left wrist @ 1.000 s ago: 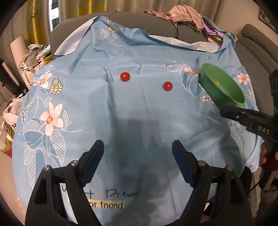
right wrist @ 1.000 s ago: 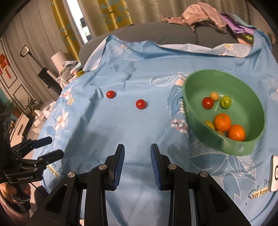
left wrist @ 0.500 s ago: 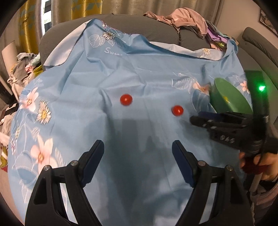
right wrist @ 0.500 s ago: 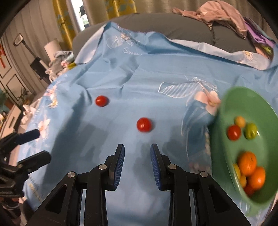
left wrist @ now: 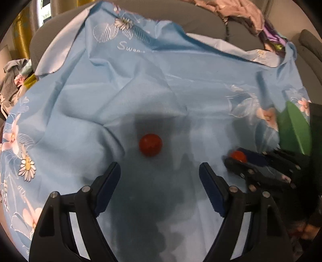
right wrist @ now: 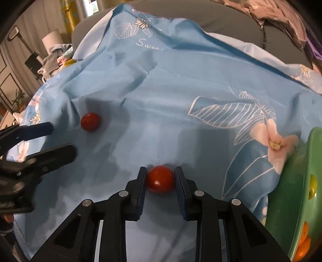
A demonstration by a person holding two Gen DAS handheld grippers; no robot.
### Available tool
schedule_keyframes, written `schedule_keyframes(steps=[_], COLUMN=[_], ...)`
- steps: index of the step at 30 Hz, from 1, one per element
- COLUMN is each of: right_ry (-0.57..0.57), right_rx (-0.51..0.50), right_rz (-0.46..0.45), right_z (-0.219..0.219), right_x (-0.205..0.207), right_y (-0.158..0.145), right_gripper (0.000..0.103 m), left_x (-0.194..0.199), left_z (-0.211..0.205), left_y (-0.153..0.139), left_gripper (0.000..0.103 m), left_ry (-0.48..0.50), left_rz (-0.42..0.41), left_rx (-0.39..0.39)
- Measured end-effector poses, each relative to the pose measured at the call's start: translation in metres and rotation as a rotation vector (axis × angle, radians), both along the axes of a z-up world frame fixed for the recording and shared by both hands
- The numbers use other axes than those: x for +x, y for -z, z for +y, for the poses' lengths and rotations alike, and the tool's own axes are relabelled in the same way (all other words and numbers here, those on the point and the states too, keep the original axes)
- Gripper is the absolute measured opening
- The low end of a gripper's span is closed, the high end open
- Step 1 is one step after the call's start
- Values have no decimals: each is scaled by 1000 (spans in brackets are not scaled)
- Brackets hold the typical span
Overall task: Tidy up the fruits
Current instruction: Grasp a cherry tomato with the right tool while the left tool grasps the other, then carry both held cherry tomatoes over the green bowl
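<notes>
Two small red tomatoes lie on a light blue flowered cloth. The left tomato lies just ahead of my left gripper, whose jaws stand wide open. It also shows in the right wrist view. The right tomato sits between the blue pads of my right gripper, which is open with small gaps on both sides. In the left wrist view this tomato shows partly hidden by the right gripper. The left gripper shows in the right wrist view.
A green bowl holding oranges and small fruits stands at the right; it also shows in the left wrist view. A grey sofa back with piled clothes lies beyond the cloth. Clutter sits at the left edge.
Both grippers have moved forward toward the tomatoes. The right gripper's pads now straddle the right tomato. The left tomato is much closer to the open left gripper.
</notes>
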State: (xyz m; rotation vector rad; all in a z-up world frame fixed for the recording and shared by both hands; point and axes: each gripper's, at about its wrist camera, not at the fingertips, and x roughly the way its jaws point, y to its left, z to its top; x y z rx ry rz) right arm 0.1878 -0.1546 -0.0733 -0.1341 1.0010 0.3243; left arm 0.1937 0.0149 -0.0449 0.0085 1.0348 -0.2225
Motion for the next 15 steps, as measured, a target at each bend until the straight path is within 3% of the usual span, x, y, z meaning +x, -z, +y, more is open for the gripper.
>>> schedule_keyframes(steps=[4, 10, 15], right_ry=[-8, -10, -7], right_rx=[52, 125, 157], right_rz=[-12, -40, -57], right_z=[-11, -24, -33], right_x=[-5, -15, -21], right_y=[-5, -17, -24], right_gripper=[27, 27, 27], left_x=[16, 33, 35], left_z=[-6, -5, -1], left_y=[9, 20, 22], left_gripper=[78, 59, 35], left_ry=[-33, -102, -144], left_rz=[2, 1, -27], left_rx=[31, 50, 73])
